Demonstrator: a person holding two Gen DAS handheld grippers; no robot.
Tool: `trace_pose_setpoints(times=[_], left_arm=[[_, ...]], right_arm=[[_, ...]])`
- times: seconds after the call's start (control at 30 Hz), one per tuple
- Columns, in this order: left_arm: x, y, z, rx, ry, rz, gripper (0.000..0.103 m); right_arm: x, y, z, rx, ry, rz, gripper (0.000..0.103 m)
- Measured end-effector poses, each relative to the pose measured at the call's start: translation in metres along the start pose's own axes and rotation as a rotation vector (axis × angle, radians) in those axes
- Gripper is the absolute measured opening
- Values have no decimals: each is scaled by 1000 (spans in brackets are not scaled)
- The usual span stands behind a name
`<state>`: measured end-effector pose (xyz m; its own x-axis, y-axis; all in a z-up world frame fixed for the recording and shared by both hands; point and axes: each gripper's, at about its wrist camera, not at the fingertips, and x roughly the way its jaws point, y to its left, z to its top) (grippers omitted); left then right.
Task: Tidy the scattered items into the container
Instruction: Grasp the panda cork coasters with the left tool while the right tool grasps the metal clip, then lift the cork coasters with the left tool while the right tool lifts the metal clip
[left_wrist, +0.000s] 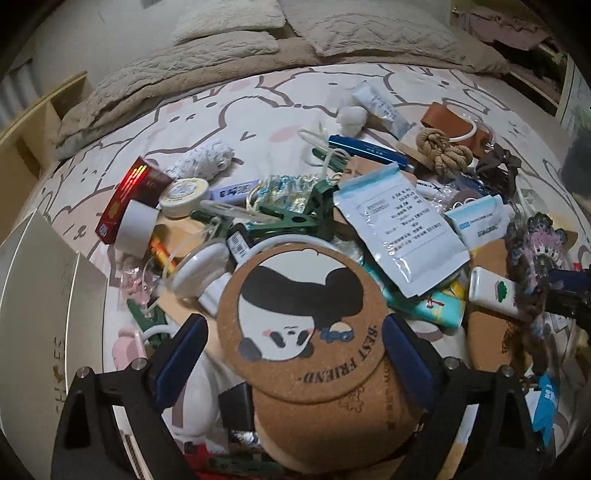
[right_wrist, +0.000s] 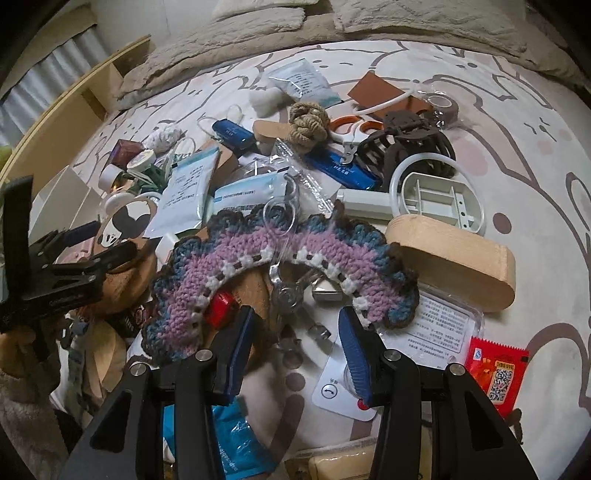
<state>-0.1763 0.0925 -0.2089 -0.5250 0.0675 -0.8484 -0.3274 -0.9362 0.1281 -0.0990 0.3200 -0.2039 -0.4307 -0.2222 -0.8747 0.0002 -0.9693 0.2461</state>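
Observation:
My left gripper (left_wrist: 295, 328) stands open, wide around a round cork coaster (left_wrist: 299, 302) printed with a panda and "BEST FRIEND". The coaster lies on a second cork coaster (left_wrist: 332, 424), and a gap shows at the left pad. A cream box (left_wrist: 40, 302) with gold lettering sits at the far left. My right gripper (right_wrist: 295, 315) is half open above a clear key ring with metal clips (right_wrist: 288, 295). A purple and blue crocheted mat (right_wrist: 258, 254) arches just past its fingertips, outside them. From the right wrist view the left gripper (right_wrist: 103, 242) flanks the panda coaster (right_wrist: 125, 221).
Clutter covers the cartoon-print bed sheet (left_wrist: 229, 103): a mask packet (left_wrist: 399, 229), green clips (left_wrist: 295, 218), a tape roll (left_wrist: 136, 225), a red box (left_wrist: 129, 192), a rope knot (right_wrist: 308, 122), scissors (right_wrist: 351, 129), a wooden oval box (right_wrist: 454, 258), a white round holder (right_wrist: 436, 199). Pillows (left_wrist: 369, 33) lie behind.

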Motion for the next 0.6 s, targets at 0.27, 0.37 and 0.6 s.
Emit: trace_pose_setpoints(times=[0.27, 0.37, 0.6], left_arm=[[13, -5, 1, -5, 30, -13, 102], [17, -11, -1, 21, 36, 1, 102], [18, -10, 0, 7, 31, -11, 102]], right_arm=[[2, 3, 0, -2, 2, -10, 48], [2, 3, 0, 2, 3, -9, 48], [7, 6, 4, 3, -15, -27, 48]])
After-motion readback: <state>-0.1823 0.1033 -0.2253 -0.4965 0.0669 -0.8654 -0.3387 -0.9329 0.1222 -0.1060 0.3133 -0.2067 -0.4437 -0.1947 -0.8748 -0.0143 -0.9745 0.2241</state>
